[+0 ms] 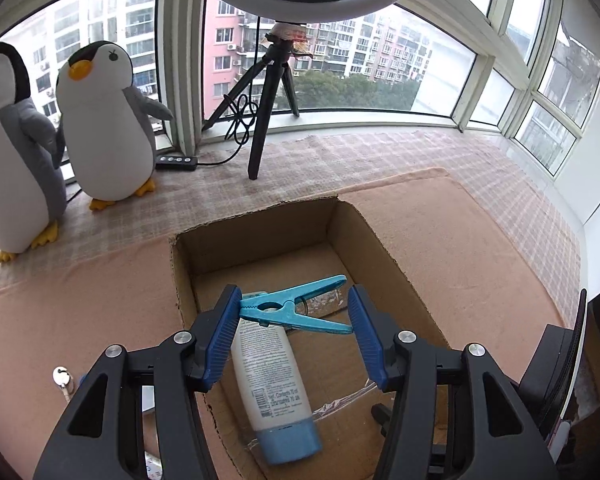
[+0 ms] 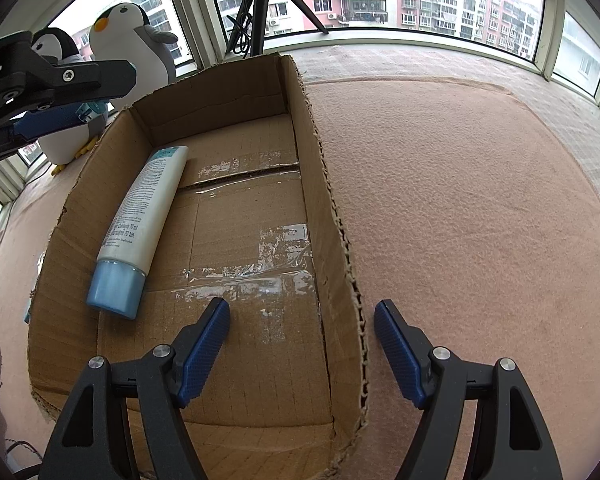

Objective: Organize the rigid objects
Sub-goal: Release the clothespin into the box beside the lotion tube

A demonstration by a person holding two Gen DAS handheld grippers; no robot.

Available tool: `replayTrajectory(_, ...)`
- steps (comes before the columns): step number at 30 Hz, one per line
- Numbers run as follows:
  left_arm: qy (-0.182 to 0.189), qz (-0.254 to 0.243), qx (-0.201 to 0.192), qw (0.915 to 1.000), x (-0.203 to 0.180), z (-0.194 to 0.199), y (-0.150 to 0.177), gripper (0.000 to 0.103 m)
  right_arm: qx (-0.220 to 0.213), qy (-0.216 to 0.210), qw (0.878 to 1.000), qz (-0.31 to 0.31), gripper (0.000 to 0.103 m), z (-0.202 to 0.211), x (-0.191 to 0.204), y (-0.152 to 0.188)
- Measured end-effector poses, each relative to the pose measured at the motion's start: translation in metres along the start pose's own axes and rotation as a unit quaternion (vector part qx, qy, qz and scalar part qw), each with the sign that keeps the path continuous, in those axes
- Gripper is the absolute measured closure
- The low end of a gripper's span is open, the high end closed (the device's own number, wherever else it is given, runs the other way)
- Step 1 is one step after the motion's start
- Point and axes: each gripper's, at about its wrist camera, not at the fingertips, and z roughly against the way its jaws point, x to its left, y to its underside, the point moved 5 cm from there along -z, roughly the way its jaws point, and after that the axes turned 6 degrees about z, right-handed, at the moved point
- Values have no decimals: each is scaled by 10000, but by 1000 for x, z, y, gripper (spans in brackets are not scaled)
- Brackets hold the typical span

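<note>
In the left wrist view, my left gripper [image 1: 294, 312] is shut on a blue plastic clothespin [image 1: 294, 308], held crosswise between its blue pads above the open cardboard box [image 1: 364, 236]. A white tube with a blue cap [image 1: 270, 376] lies on the box floor below it. In the right wrist view, my right gripper [image 2: 302, 322] is open and empty, straddling the box's right wall [image 2: 332, 216] near its front. The tube [image 2: 144, 220] lies at the left side of the box. The left gripper [image 2: 52, 120] shows at the upper left with the clothespin [image 2: 90, 110] just visible.
Two plush penguins [image 1: 104, 120] stand at the back left by the window. A ring light on a black tripod [image 1: 268, 104] stands behind the box, with a cable and remote [image 1: 176, 162]. A pink mat [image 2: 460, 200] covers the surface right of the box. A key [image 1: 62, 376] lies at left.
</note>
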Motion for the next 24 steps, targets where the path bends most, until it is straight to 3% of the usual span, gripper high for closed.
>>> replayTrajectory(5,72,40,40,10000,-2,-1,-3,48,-3,1,10000,0,32,0,1,0)
replayTrajectory(9,37,105,35,9999,-1,-1,-5,26,-1,1,10000,-1,32,0,0,0)
replayTrajectory(24,-146,287,-79,9995,25,30,2,26,3,9,10000,4,32,0,0,0)
